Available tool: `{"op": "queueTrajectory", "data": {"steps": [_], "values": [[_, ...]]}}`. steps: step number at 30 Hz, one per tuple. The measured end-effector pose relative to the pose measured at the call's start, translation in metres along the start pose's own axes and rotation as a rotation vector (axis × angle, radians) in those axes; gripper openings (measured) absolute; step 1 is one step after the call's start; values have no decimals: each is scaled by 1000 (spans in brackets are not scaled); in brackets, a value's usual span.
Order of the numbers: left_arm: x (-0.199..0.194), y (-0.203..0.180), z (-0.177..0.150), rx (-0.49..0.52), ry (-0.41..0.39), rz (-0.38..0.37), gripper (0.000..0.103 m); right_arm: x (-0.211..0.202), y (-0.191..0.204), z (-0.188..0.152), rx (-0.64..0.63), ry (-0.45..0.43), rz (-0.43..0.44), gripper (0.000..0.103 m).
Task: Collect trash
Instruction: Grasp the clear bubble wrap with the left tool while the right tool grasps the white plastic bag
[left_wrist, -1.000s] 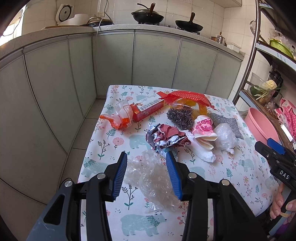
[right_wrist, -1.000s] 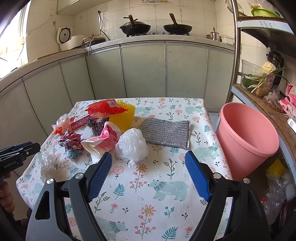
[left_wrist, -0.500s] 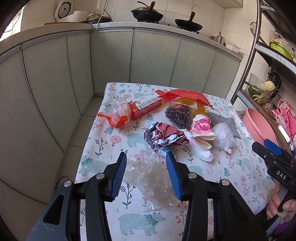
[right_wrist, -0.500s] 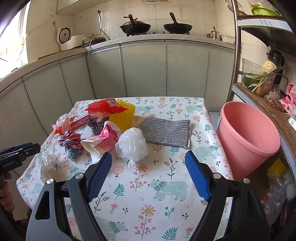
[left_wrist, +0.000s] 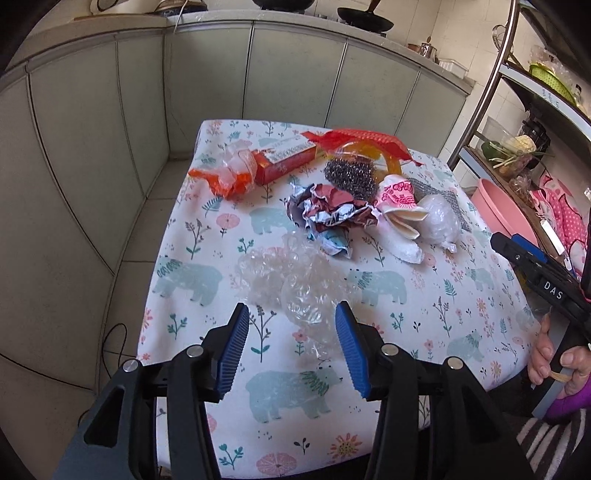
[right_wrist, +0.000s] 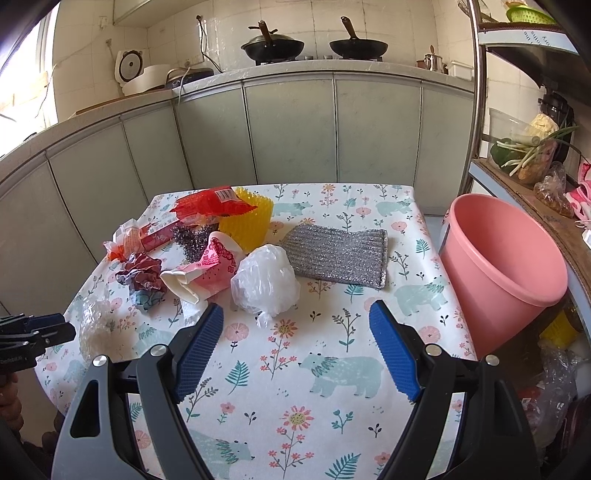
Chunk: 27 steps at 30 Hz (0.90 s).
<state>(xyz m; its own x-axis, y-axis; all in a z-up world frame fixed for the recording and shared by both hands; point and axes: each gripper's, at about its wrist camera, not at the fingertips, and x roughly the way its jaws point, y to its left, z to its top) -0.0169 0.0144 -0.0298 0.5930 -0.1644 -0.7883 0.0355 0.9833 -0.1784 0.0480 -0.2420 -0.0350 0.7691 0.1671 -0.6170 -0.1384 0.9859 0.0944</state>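
Behind the pink bucket (right_wrist: 502, 266), the clutter under the shelf was dark and partly cut off.

Left gripper (left_wrist: 291, 341) has just been opening its jaws, crumpled clear plastic wrap (left_wrist: 295, 284) sitting loose between the blue pads, untouched. Foil wrapper (left_wrist: 328, 212) at 12 o'clock, pink bucket (left_wrist: 506, 210) at 2 off the surface (left_wrist: 424, 321).

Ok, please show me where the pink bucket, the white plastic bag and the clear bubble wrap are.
pink bucket (right_wrist: 491, 275): right wrist view, on its inner wall.
white plastic bag (right_wrist: 264, 282): right wrist view, on its crumpled middle.
clear bubble wrap (left_wrist: 295, 284): left wrist view, on its middle.
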Motion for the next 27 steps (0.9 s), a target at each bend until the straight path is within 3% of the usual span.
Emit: {"op": "queueTrajectory", "data": {"steps": [6, 12, 17, 27], "values": [[15, 9, 10, -159, 71, -147, 48, 1, -3, -1, 0, -1, 3, 82], [30, -7, 14, -113, 90, -73, 48, 6, -3, 1, -15, 1, 8, 82], [25, -9, 17, -66, 46, -43, 41, 14, -3, 10, -32, 4, 24, 82], [-5, -14, 27, 17, -88, -76, 38, 50, 4, 23, -57, 73, 76, 82]]}}
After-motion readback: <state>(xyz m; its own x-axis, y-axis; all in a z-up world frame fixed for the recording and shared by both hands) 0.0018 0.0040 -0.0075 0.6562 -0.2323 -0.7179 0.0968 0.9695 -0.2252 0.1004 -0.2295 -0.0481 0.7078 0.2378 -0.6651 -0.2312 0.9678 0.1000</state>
